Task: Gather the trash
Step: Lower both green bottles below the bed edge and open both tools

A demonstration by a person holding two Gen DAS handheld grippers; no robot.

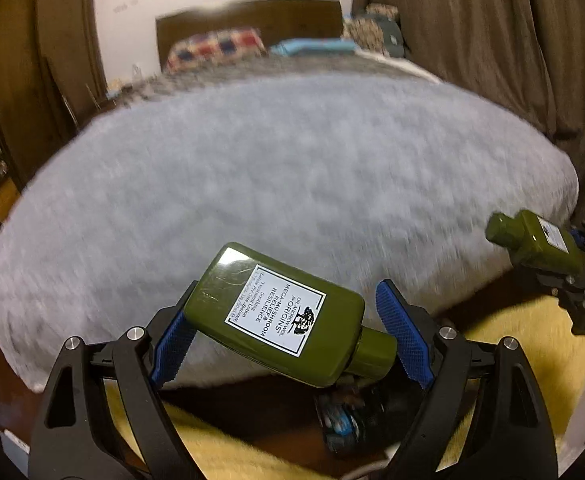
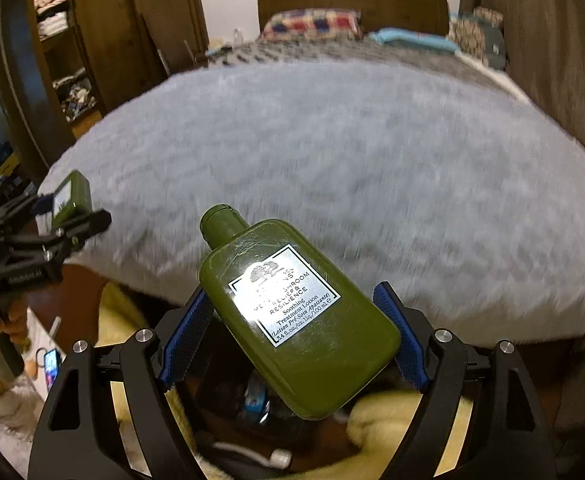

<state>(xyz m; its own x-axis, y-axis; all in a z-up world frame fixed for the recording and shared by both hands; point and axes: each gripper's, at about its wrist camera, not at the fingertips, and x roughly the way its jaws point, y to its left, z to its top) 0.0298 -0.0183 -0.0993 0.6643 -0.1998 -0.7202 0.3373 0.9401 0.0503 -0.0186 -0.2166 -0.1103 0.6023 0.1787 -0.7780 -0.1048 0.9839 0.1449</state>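
A green lotion bottle (image 1: 276, 312) with a white label lies slantwise between the blue pads of my left gripper (image 1: 288, 320), base against the left pad and cap by the right pad. A second green lotion bottle (image 2: 292, 312), cap pointing up and away, is clamped across my right gripper (image 2: 292, 294). Both pairs of jaws stand wide, closed on the bottles. Each view also shows the other gripper at its edge: the right one (image 1: 564, 276) with its bottle (image 1: 532, 240), the left one (image 2: 52, 228) with its bottle (image 2: 72, 196). Both hover near the foot of the bed.
A bed with a fluffy grey blanket (image 1: 292, 168) fills the view ahead. Below the grippers lie yellow fleece (image 2: 396, 420) and a dark opening holding blue-and-white clutter (image 2: 256, 400). An open wardrobe (image 2: 64, 60) stands left, brown curtains (image 1: 492, 40) right. A hand (image 2: 8, 324) grips the left tool.
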